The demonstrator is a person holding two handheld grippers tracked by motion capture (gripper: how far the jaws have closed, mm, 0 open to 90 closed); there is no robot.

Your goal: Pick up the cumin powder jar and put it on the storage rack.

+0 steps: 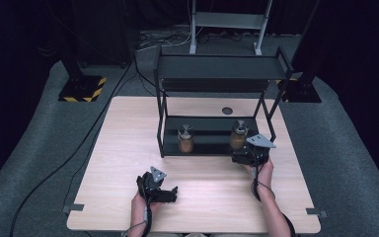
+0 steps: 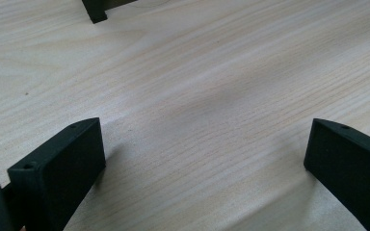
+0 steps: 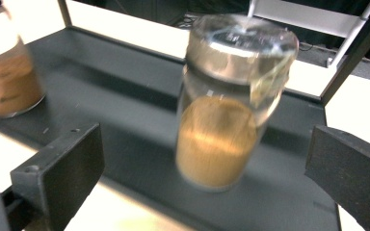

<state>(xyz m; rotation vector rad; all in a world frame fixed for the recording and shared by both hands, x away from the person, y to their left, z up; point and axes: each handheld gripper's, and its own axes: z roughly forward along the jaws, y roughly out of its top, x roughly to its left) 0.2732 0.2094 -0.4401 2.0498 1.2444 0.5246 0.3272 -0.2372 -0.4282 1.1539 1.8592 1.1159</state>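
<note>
Standing on the far half of the light wooden worktop (image 1: 128,148): a black two-tier metal rack (image 1: 217,74), its lower shelf (image 3: 125,72) carrying two glass jars.

Sitting toward the left end of that lower shelf: a jar of brown powder (image 1: 185,138), showing again at the upper left corner of the right gripper view (image 3: 5,72). Sitting toward the right end, close to the shelf's near edge: a second jar (image 1: 238,134), clear glass with a silvery lid and a fill of tan-orange powder reaching about halfway up (image 3: 226,110). Both standing upright and well apart from each other.

Hovering just in front of the rack's near right corner: the right gripper (image 1: 250,154), held by a hand (image 1: 260,173) coming in from the worktop's near edge. Jaws spread wide, one on each side of the right-hand jar and touching nothing, the jar lying between and beyond their tips (image 3: 207,159).

Resting low over the near middle of the worktop: the left gripper (image 1: 160,190), gripped by the other hand (image 1: 140,205). Jaws likewise released and wide apart, enclosing bare wood grain (image 2: 204,149). Showing at the top edge of the left gripper view: one black foot of the rack (image 2: 95,12).

Lying flush in the worktop behind the rack, near the far edge: a dark round grommet (image 1: 227,110).
</note>
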